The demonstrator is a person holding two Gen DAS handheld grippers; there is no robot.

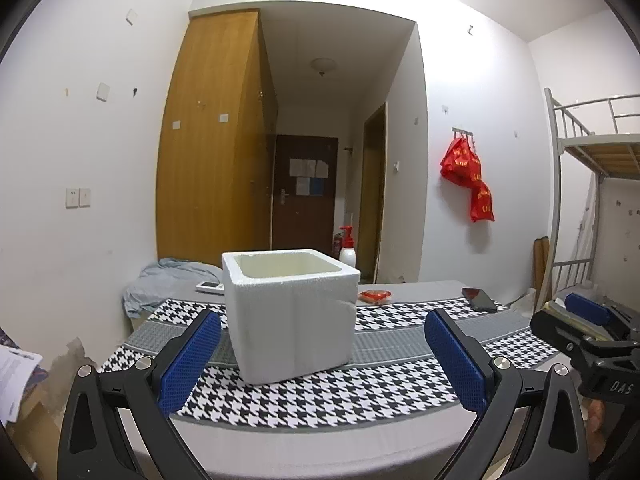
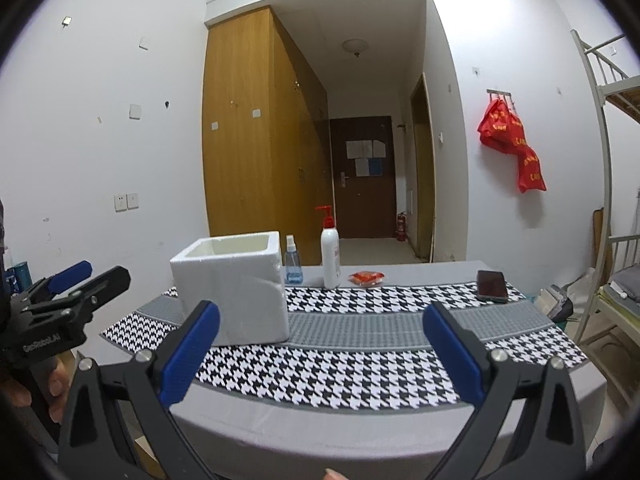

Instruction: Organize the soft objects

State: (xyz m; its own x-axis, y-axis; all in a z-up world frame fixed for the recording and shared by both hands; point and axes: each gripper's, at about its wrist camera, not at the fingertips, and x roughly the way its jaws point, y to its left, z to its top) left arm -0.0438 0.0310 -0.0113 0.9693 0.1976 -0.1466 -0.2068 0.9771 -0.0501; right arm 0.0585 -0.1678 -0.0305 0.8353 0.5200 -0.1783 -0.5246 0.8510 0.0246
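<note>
Both grippers hang over the near edge of the desk (image 2: pixel 280 432), and between them and the far side stands the white foam box (image 1: pixel 290 316), upright on the houndstooth runner (image 2: pixel 360 372), toward the left end of the desk. That box fills the middle of the left wrist view and blocks what sits behind it; only the top of the red-pump lotion bottle (image 2: pixel 330 252) pokes above its rim there. From the right wrist view the far edge opens up: a small blue spray bottle (image 2: pixel 293 266) just beside the box, the lotion bottle next to it, then a red soft packet (image 2: pixel 367 278) lying flat near the far edge, well apart from both claws. A dark phone (image 2: pixel 491 286) rests at the runner's far right corner. At the far left corner lies a crumpled grey-blue cloth (image 1: pixel 160 284) with a white remote (image 1: pixel 211 288) beside it. The box is open on top; its cream inner walls show, but its floor is hidden. The left gripper (image 1: pixel 320 360) has its blue pads spread wide with nothing between them. The right gripper (image 2: pixel 320 356) is the same, jaws wide apart and holding nothing.
</note>
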